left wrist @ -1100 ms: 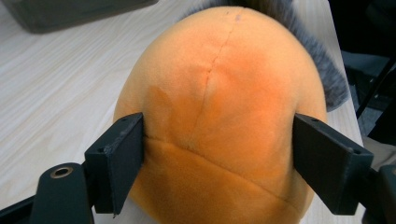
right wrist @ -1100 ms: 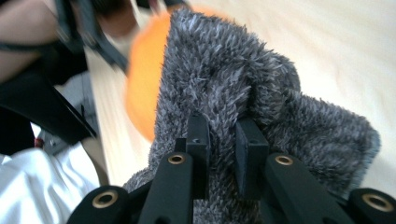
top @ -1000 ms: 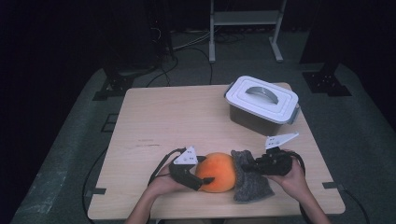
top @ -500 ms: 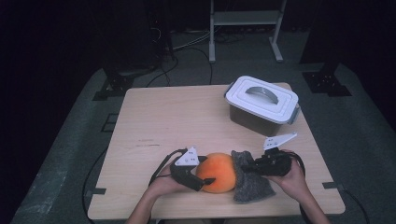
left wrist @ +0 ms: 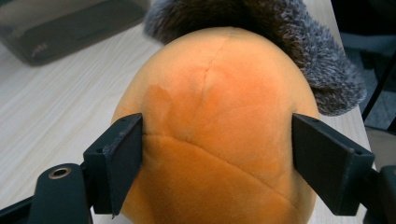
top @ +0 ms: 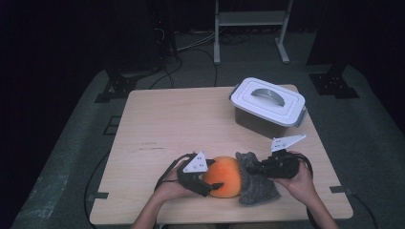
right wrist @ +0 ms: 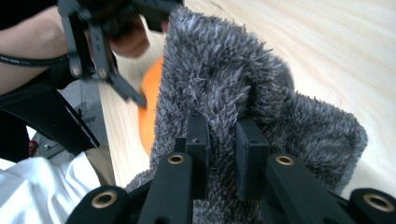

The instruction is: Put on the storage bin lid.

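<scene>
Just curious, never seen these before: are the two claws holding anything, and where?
Yes. The left claw clamps the orange plush ball across its sides. The right claw pinches a fold of the grey fuzzy cloth.

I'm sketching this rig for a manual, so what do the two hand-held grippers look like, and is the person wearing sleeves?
Both are black. The left gripper and the right gripper each carry a pale grey three-cornered plate on top and trail a black cable. Their jaws are flat, black, blocky pads on arms with brass-coloured ringed holes. No sleeves cover the forearms in the high view; something white shows at the bottom left of the right gripper view.
</scene>
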